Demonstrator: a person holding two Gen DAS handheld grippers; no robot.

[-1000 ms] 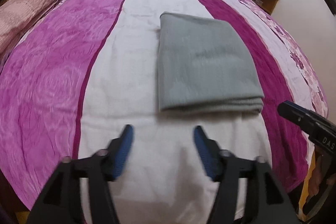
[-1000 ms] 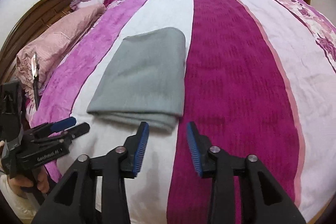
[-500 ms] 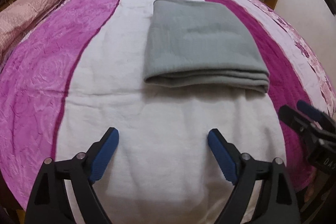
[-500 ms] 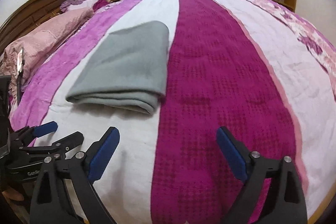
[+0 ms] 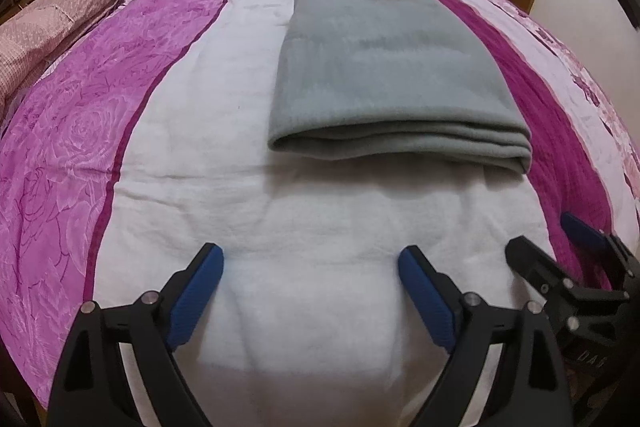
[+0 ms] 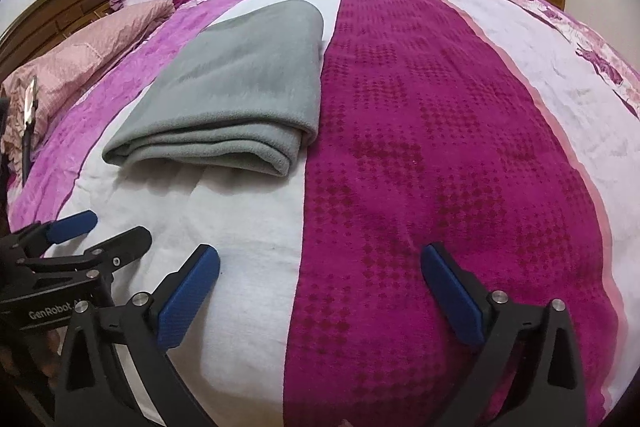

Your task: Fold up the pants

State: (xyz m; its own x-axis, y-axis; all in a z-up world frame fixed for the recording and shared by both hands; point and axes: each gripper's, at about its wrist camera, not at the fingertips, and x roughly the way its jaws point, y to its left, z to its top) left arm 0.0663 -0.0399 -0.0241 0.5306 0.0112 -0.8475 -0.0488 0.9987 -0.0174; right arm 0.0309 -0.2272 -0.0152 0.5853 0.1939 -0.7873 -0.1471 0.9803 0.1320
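Your left gripper [image 5: 310, 261] and right gripper [image 6: 320, 261] both have their jaws spread wide w/ nothing between them, only bedspread [image 5: 168, 131] under the blue pads; a sec ago they sat much narrower, esp. the right one, and both have just been opening, the right still widening a lot in the last half sec. The pants [image 5: 384, 75] lie folded into a thick grey rectangle on the white stripe of the bedspread, far edge toward the window, near edge showing stacked layers facing you, right side running along the dark magenta stripe. Neither gripper touches them; both hang near the front of the bed, well short of the fold. Vs. the earlier frames the pants fill more of each view and sit higher in the left one, so you've come lower and closer. The pants' shape itself looks unchanged. The pink quilt [image 6: 80, 59] is at the headboard side, same as before.
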